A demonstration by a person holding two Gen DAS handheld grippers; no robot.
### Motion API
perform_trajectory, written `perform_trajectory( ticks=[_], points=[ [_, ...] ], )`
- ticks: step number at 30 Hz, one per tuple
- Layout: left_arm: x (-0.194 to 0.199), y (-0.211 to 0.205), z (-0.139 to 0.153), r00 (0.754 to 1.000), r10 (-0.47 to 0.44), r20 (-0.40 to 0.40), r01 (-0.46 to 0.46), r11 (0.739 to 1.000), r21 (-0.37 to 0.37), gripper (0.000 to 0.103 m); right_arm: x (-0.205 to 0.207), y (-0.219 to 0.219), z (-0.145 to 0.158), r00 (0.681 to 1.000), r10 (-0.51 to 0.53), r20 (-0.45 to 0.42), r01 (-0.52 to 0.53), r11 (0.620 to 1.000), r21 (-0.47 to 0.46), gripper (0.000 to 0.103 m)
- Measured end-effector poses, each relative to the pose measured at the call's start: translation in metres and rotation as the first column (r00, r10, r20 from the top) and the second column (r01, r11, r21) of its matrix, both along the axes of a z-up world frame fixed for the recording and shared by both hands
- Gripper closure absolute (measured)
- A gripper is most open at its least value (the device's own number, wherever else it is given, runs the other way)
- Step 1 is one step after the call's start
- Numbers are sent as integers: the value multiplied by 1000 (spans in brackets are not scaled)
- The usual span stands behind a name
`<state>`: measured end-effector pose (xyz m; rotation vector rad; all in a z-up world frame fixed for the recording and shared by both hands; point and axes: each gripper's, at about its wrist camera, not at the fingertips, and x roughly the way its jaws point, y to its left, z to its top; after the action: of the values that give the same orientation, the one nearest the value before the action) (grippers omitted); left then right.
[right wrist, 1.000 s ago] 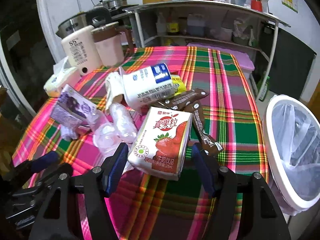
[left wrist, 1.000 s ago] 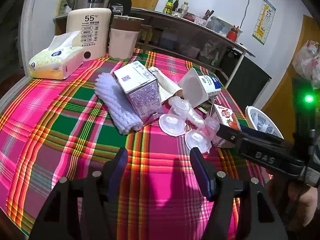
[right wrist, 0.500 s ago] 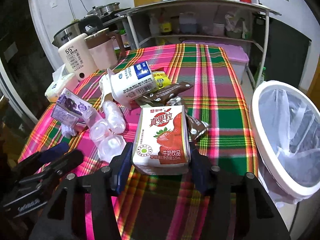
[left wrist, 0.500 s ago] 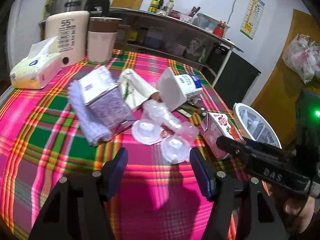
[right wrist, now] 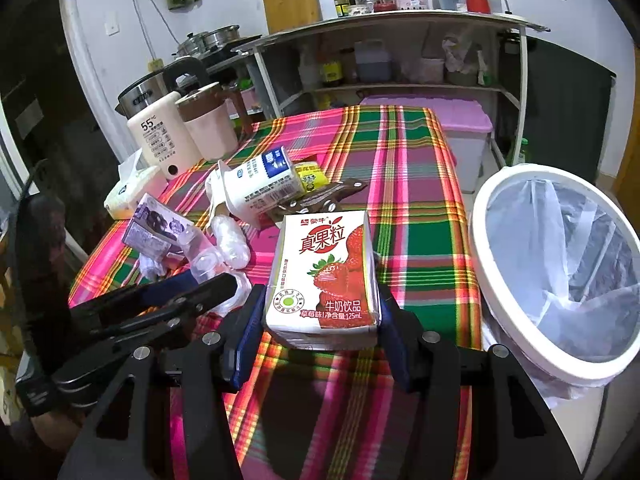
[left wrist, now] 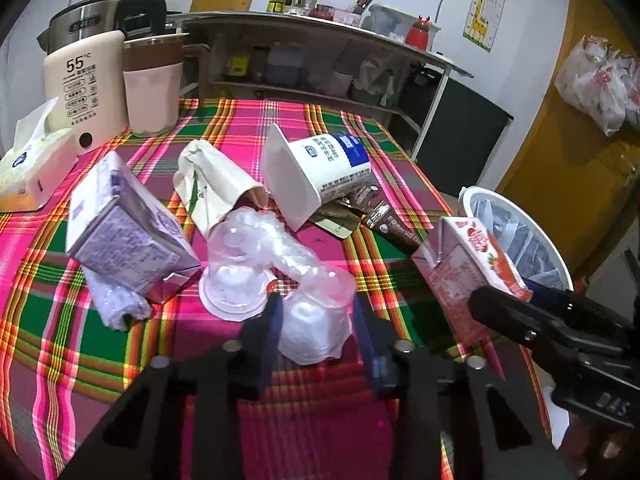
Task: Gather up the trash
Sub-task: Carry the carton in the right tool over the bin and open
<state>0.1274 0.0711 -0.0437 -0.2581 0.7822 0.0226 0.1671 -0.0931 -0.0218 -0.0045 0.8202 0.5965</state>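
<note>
Right gripper (right wrist: 320,320): clamped on the strawberry milk carton (right wrist: 326,276), one blue pad pressed to each side wall of the box. The carton stands upright between the fingers, printed front toward the camera.

Carton to bin: the white bin (right wrist: 486,216) stands just off the table's right edge, to the right of the held carton and near it. The right hand is the nearer one; judging by this, the coming move is a short carry sideways over that edge, with the carton's long axis kept upright until it is above the opening.

Bin look: round white rim, lined with a thin pale plastic bag, mouth tilted toward the table.

Left gripper (left wrist: 316,322): jaws closing around a clear plastic cup (left wrist: 314,328) that lies between them at the table's near edge. The left pad looks against the cup wall, but a slim gap shows on the right side, so it is not yet gripped.

Cup look: thin, see-through, crumpled, mouth toward the camera, touching a second clear cup (left wrist: 236,280) just behind it.

Carton look: small box, white with red strawberries and red lettering, top flaps opened in the left wrist view.

Remaining trash: purple carton (left wrist: 120,232), white yogurt tub (left wrist: 320,172) on its side and brown wrappers (left wrist: 384,220), clustered mid-table on the plaid cloth (left wrist: 60,340).
</note>
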Motion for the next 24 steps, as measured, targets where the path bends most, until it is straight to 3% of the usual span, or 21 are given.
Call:
perform_trajectory(
  ticks=[15,24],
  points=[
    [-14,-17,28,999,0,51,-2,999,49,70,-12,-27,11,999,-21,28,20,999,30,49],
    [-12,-42,49,993,-81,90,80,997,7,70,-18,-64,21,994,-92,52,90,995,45,49]
  ],
)
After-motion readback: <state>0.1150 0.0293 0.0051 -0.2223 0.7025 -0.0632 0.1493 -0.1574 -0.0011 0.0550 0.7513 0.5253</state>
